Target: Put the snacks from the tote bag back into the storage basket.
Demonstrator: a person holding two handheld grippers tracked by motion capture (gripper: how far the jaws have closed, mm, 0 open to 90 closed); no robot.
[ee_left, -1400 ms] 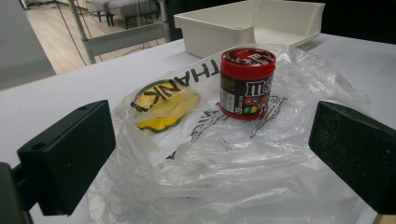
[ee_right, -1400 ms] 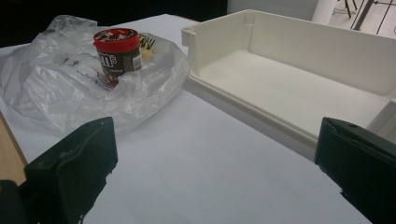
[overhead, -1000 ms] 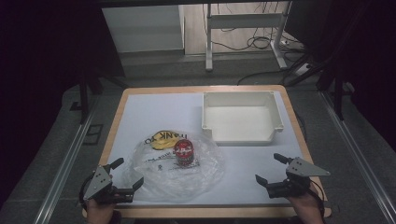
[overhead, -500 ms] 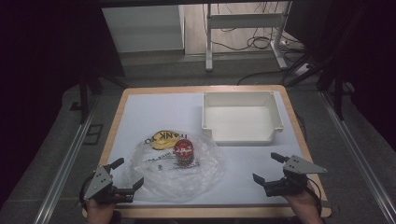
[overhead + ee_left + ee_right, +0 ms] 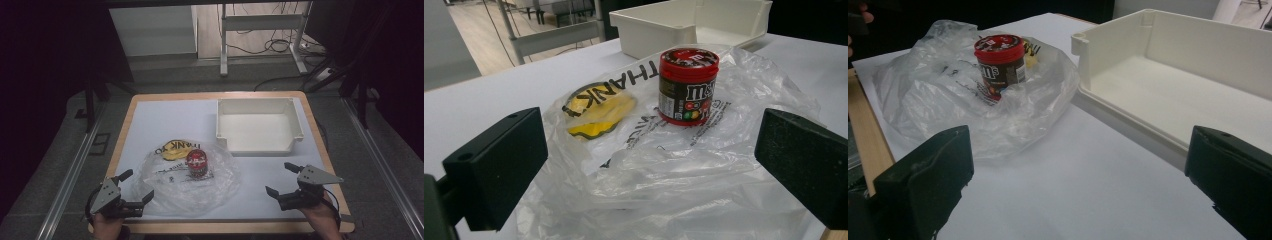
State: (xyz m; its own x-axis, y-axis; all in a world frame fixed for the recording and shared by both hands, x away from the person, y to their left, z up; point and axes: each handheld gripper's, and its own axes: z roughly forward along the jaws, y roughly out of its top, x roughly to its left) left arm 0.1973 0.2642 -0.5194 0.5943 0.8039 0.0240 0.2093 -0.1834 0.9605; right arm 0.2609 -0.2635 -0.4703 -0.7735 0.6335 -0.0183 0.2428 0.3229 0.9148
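Left tongs (image 5: pixel 135 187) jaws spread wide, right tongs (image 5: pixel 281 179) likewise, both held low

High view was dim, surroundings nearly black; light fell from above onto white table (image 5: pixel 170 120), brightest toward far side. Soft shadows lay under tray (image 5: pixel 260 125). Plastic bag (image 5: pixel 192 175) showed mild glare on wrinkles. Both gripper views were brighter, slightly grainy; near black jaws were soft-focused, candy jar (image 5: pixel 687 85) label fairly sharp. Frame edges showed slight wide-angle stretch.
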